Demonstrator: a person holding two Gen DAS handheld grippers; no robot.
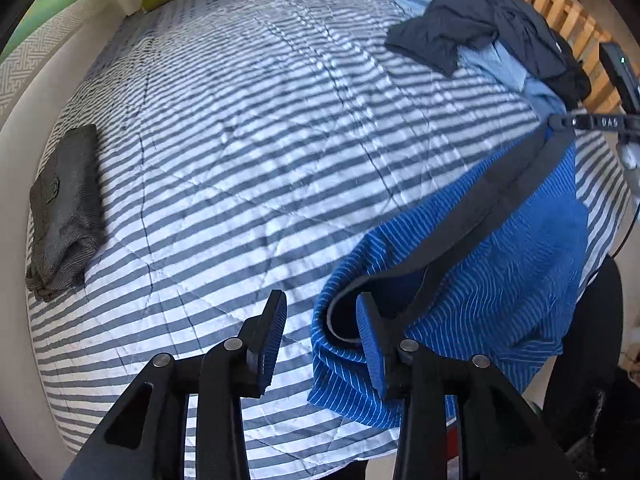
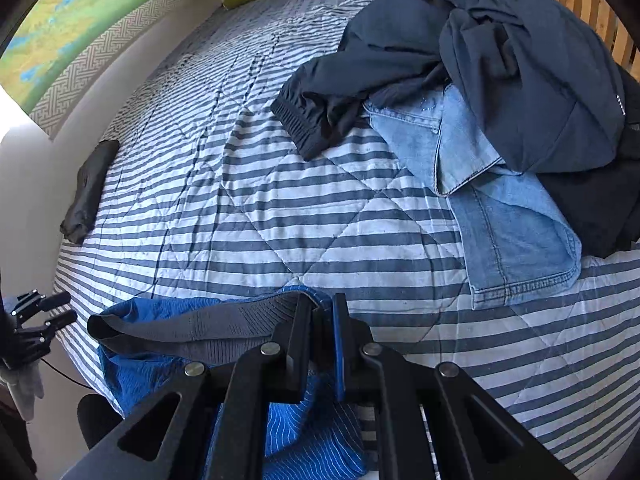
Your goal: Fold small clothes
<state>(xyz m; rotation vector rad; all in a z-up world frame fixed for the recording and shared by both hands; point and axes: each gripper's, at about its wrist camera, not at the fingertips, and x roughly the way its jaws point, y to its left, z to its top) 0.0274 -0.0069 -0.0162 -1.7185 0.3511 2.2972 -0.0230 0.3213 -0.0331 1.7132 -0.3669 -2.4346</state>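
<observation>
The blue pinstriped shorts with grey waistband [image 2: 192, 328] are clamped only by the right gripper [image 2: 322, 332]; the left gripper [image 1: 320, 340], gaping empty, could miss the sagging waistband.

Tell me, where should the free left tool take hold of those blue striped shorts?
On the grey waistband, at the slack end nearest the left gripper. The right gripper is already shut on the other end, so the blue striped shorts hang from it. Come in from the left, open fingers straddling the band's edge, probably the firmest part.
</observation>
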